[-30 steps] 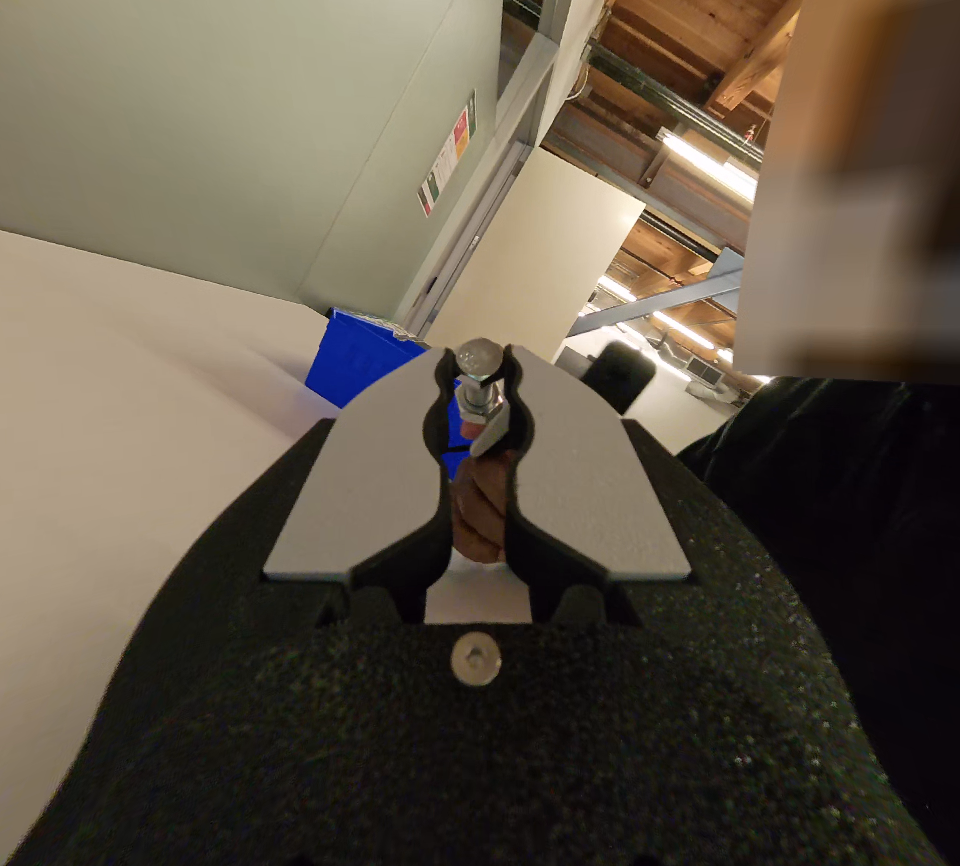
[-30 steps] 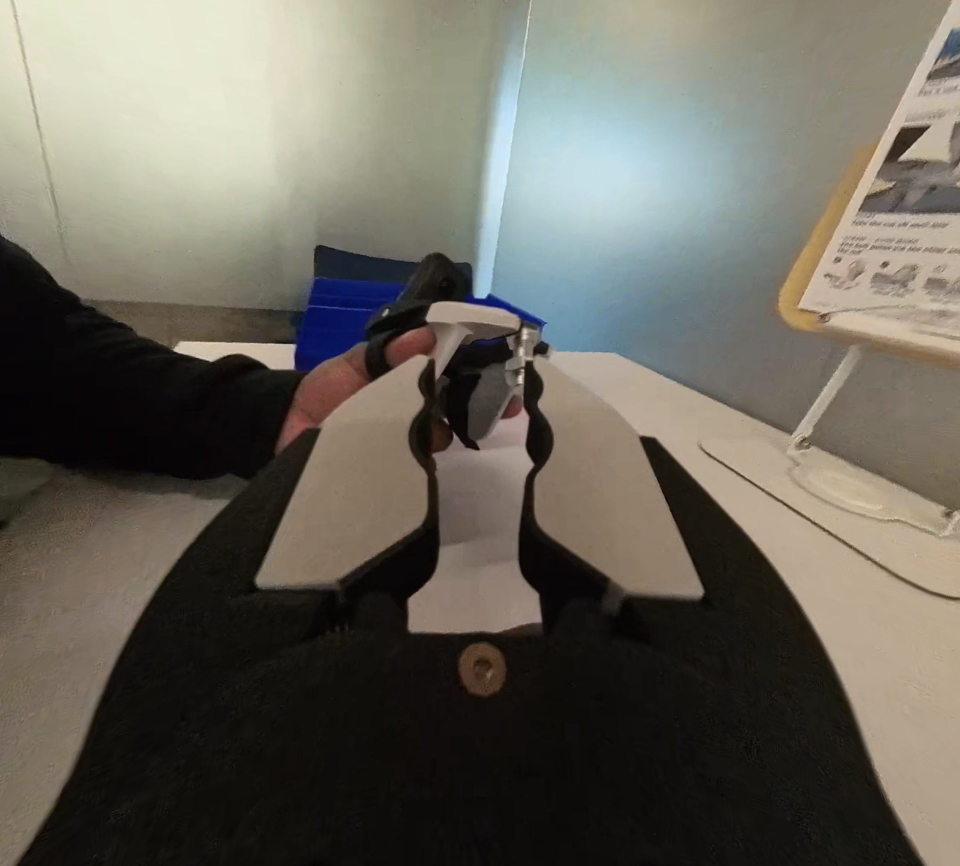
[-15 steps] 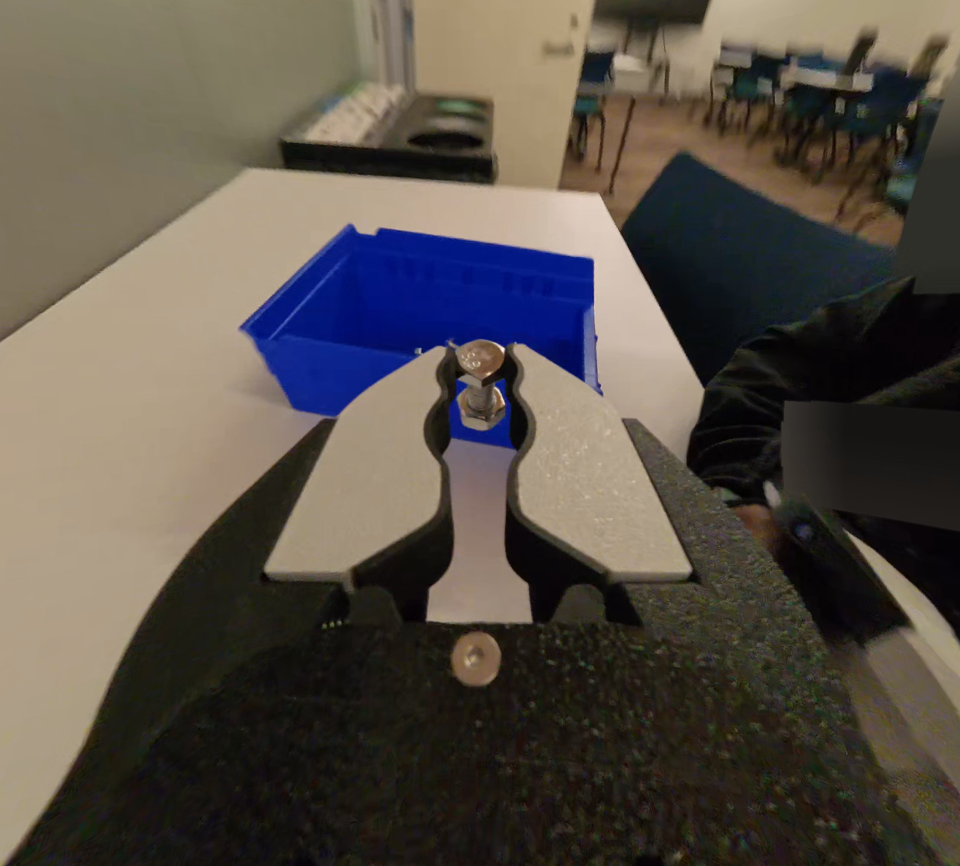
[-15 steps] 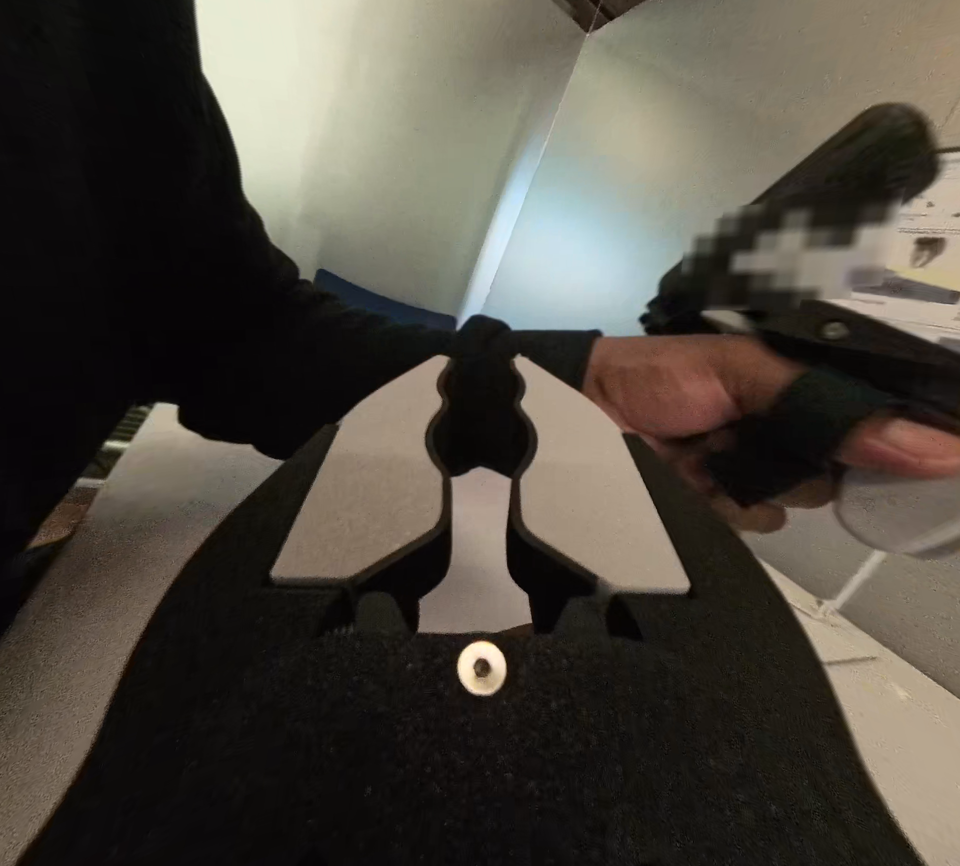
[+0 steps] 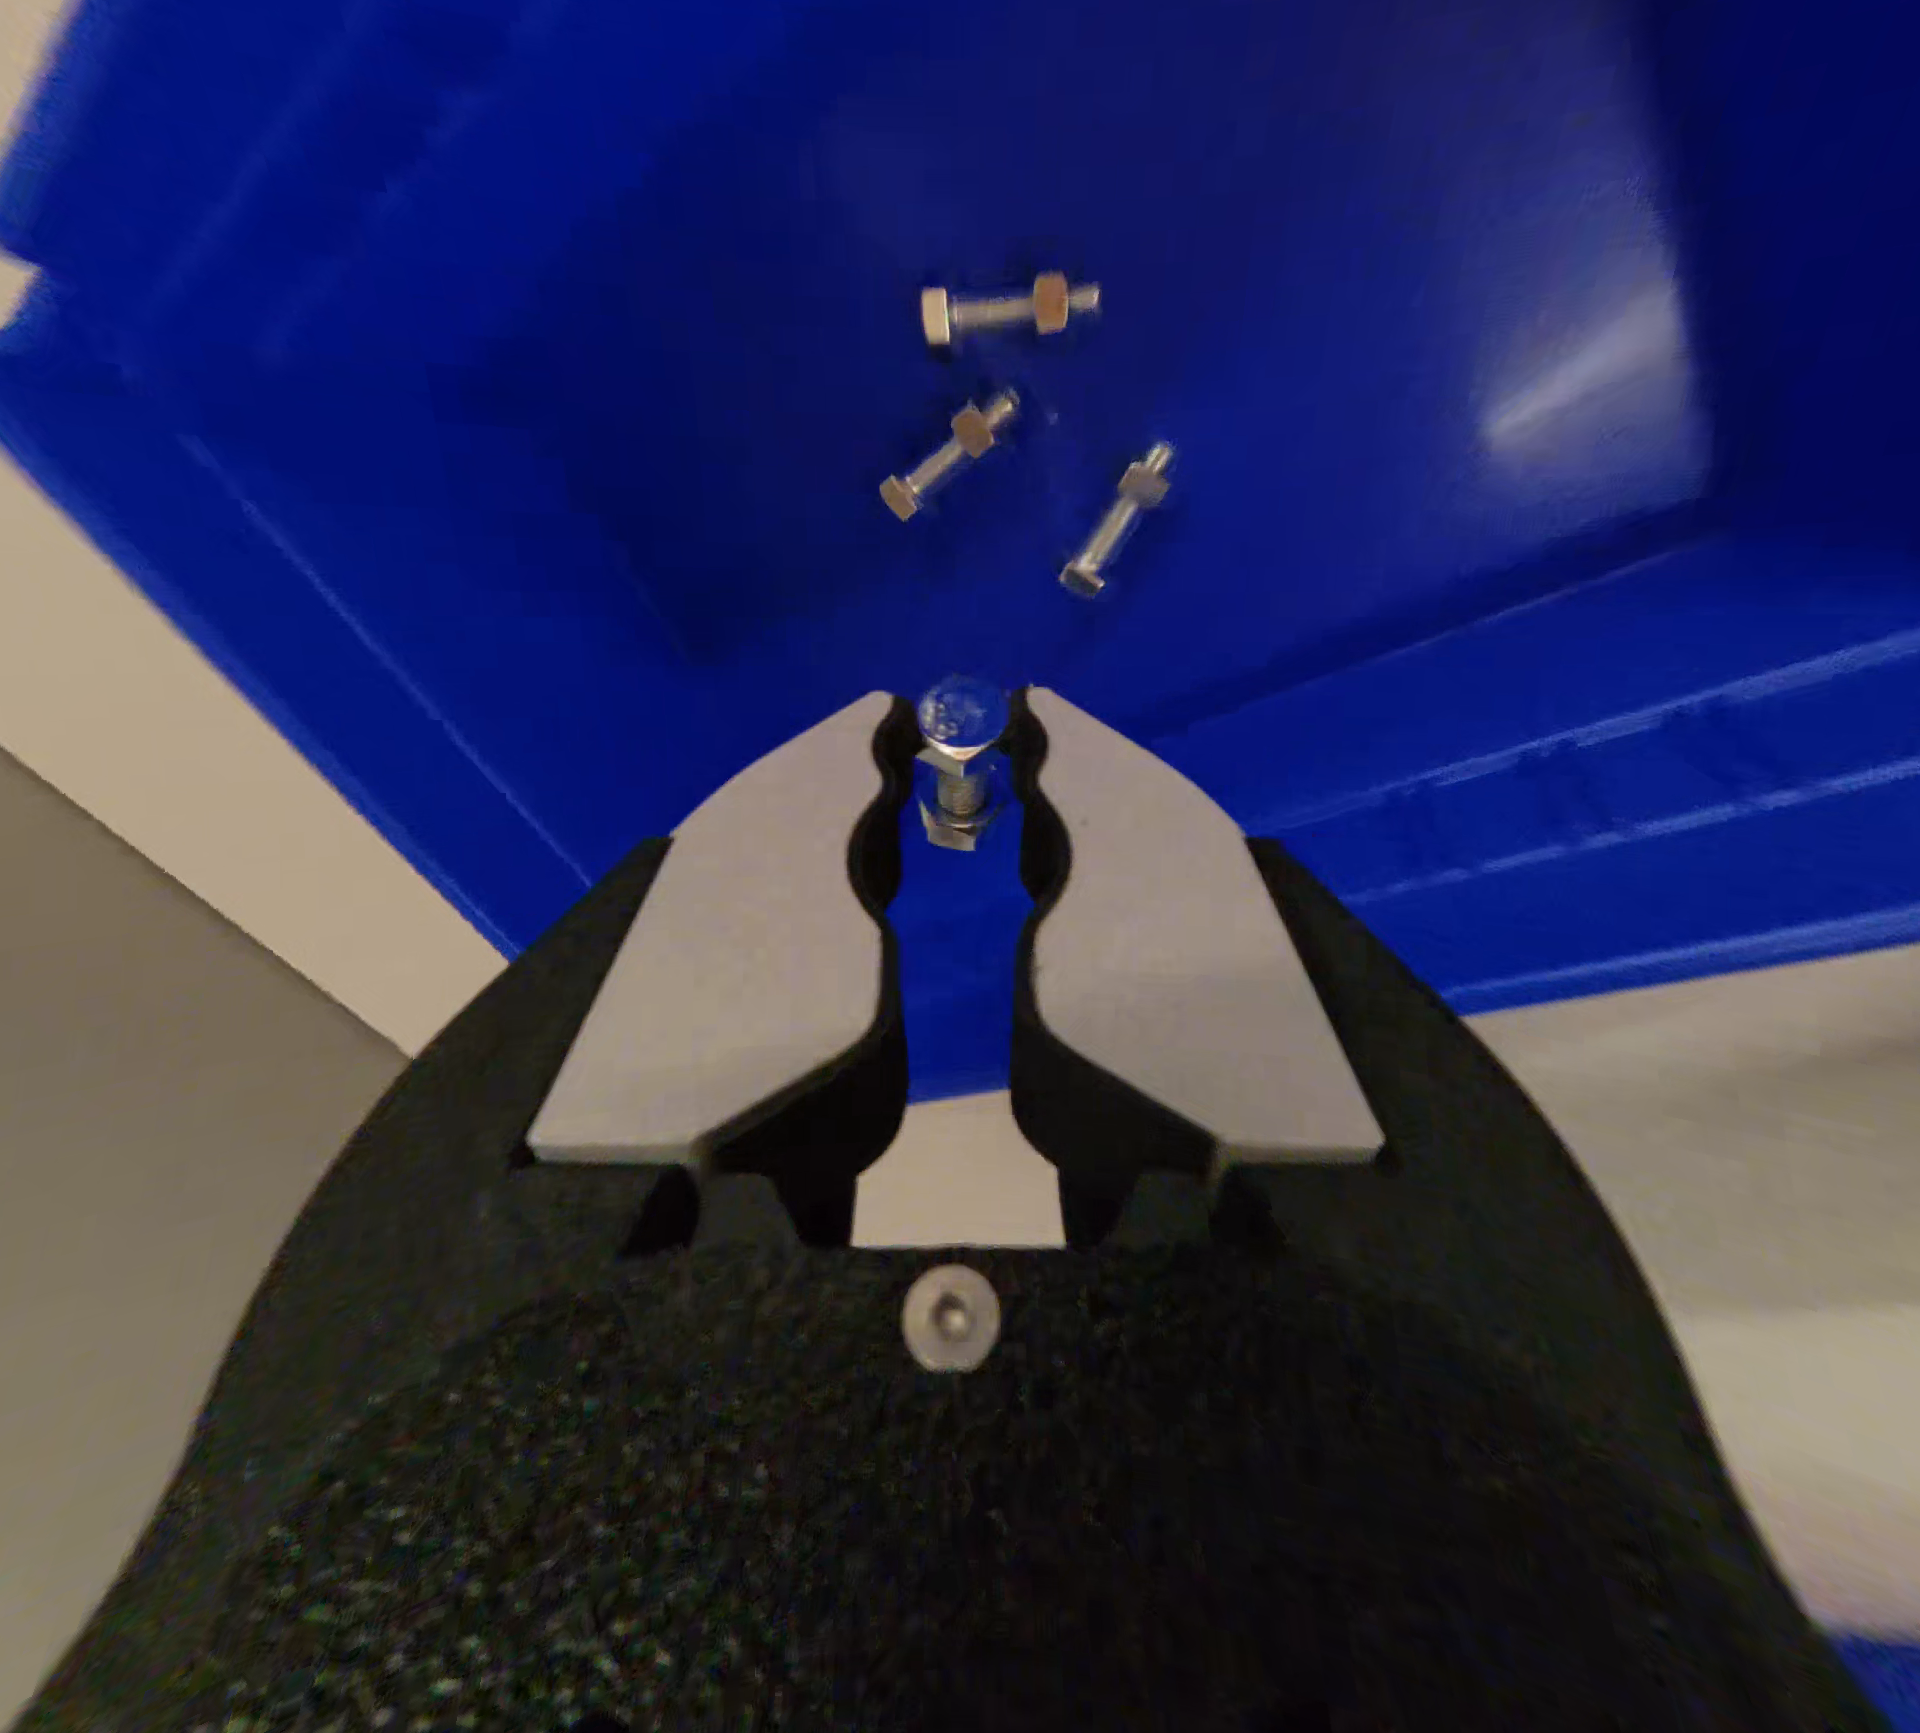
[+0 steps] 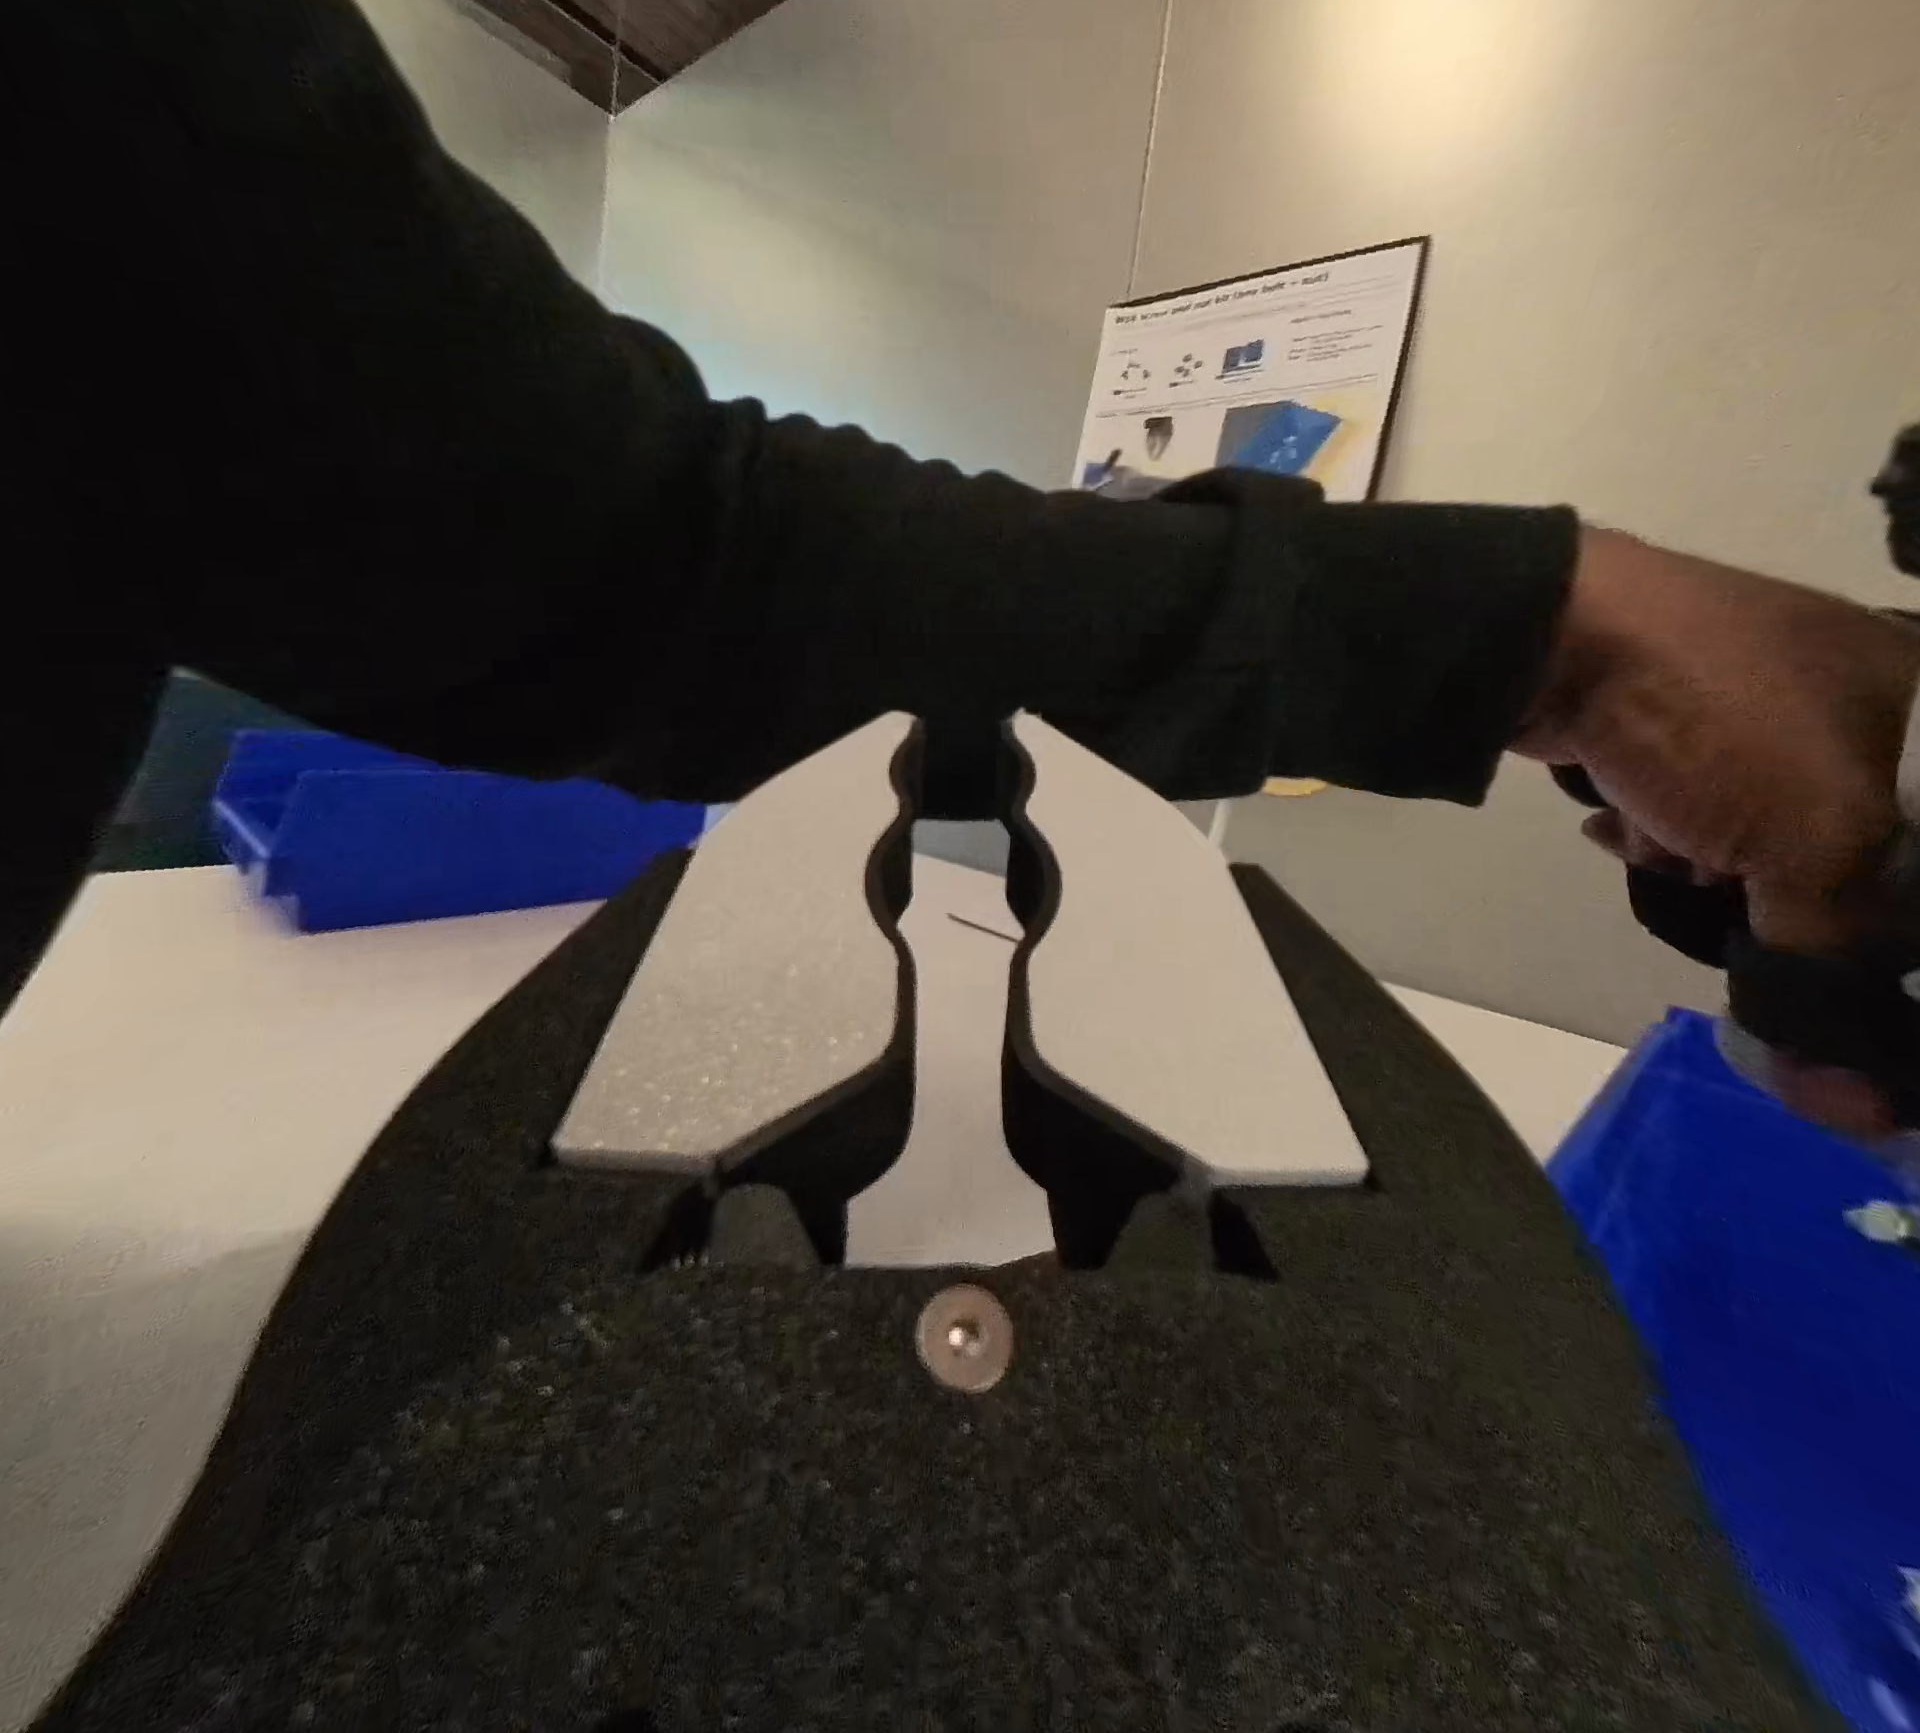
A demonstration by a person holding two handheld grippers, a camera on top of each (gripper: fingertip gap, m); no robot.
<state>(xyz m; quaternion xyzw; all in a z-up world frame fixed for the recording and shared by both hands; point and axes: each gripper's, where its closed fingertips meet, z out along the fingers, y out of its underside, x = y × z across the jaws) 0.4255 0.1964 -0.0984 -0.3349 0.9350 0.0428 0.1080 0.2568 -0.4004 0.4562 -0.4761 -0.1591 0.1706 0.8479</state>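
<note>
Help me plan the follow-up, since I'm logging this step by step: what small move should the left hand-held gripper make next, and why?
Probably open the left hand-held gripper a little to release its bolt with a nut. The bolt is pinched between the fingertips directly above the blue bin, where three more nutted bolts already lie on the floor.

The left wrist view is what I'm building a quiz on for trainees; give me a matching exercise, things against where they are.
Things:
1. bolt with a nut
2. three loose bolts
3. blue bin
4. bare table

Places:
A. lying on the bin floor
B. beneath the gripper, open side up
C. outside the bin wall
D. clamped between the left gripper's fingertips

Pairs: 1-D, 2-A, 3-B, 4-C
</note>
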